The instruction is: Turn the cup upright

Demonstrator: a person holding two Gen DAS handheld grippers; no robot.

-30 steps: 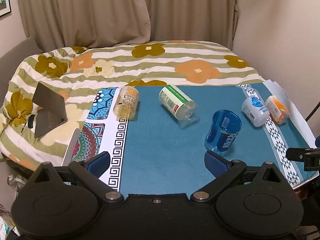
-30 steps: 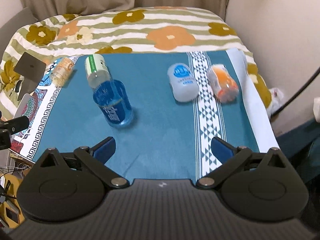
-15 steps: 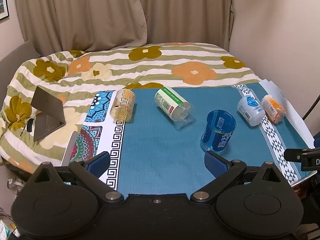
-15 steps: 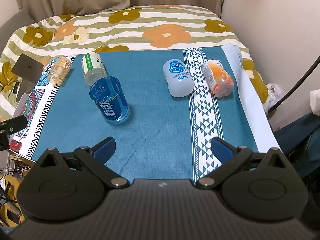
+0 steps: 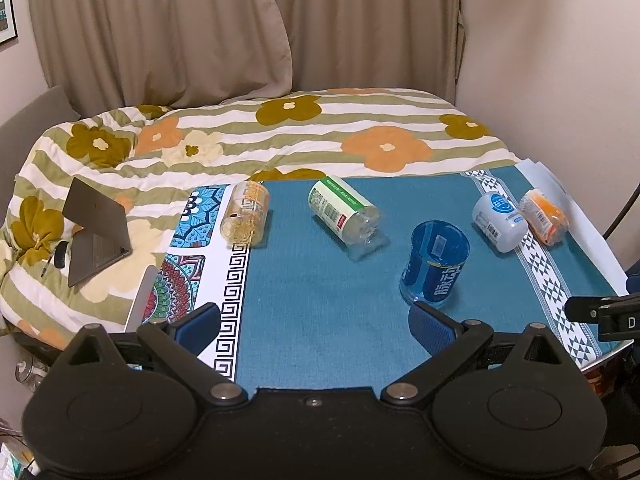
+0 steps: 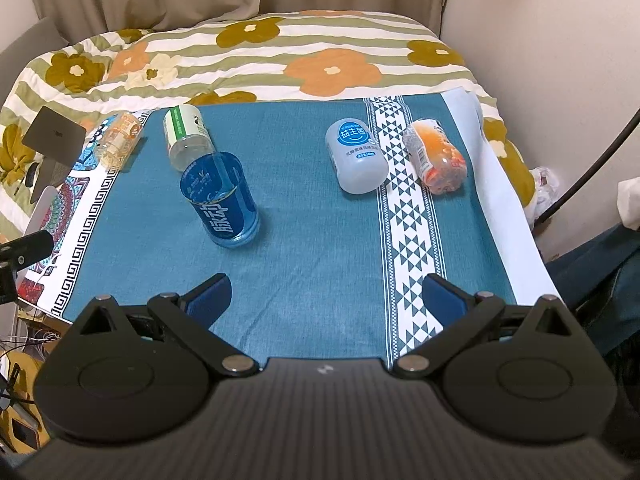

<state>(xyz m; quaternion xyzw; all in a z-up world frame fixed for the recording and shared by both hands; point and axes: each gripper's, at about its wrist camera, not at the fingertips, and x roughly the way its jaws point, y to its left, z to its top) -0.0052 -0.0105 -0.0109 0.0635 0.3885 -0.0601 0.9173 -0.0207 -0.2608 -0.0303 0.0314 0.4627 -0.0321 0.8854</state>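
Note:
A clear blue cup [image 5: 435,266] stands upright on the teal cloth, mouth up; it also shows in the right wrist view [image 6: 219,199]. Four other cups lie on their sides: a yellow-printed one [image 5: 246,213], a green-labelled one [image 5: 343,210], a white one with a blue label [image 6: 355,157] and an orange one [image 6: 435,156]. My left gripper [image 5: 316,326] is open and empty, just short of the blue cup. My right gripper [image 6: 326,298] is open and empty, above the near part of the cloth.
The teal cloth [image 6: 312,216] covers a small table with patterned borders on both sides. Behind it lies a bed with a flowered striped quilt [image 5: 320,136]. A dark laptop [image 5: 94,230] rests on the quilt at left. A wall stands at right.
Both grippers have drawn back and risen, so the table looks smaller and farther. The blue cup stands as before. Both stay open.

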